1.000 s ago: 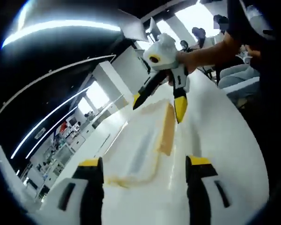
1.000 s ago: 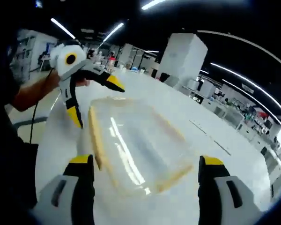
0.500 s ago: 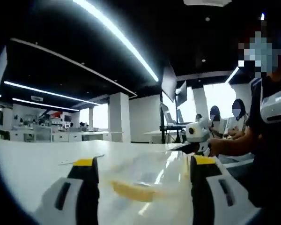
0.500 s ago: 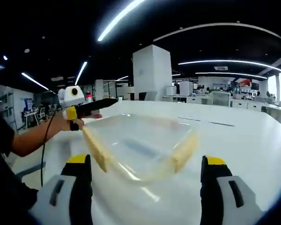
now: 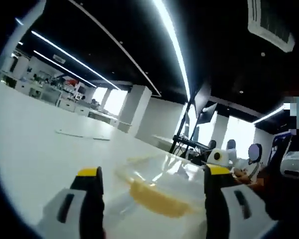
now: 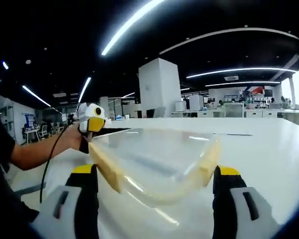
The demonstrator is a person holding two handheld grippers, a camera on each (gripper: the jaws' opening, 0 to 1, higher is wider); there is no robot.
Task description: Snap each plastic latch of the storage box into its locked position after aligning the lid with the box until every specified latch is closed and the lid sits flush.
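A long white table (image 6: 269,144) carries the clear storage box (image 6: 154,159), which sits between the wide-apart jaws of the right gripper (image 6: 154,186). Its yellowish latches (image 6: 105,167) line the near edges. The left gripper (image 5: 152,186), jaws also spread, faces a latch (image 5: 154,199) from the box's far side

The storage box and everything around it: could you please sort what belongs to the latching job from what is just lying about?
For the job:
- storage box with clear lid
- yellowish latches
- left tool
- right tool

Just lying about:
- white table
- flat sheet far along the table
- office desks behind
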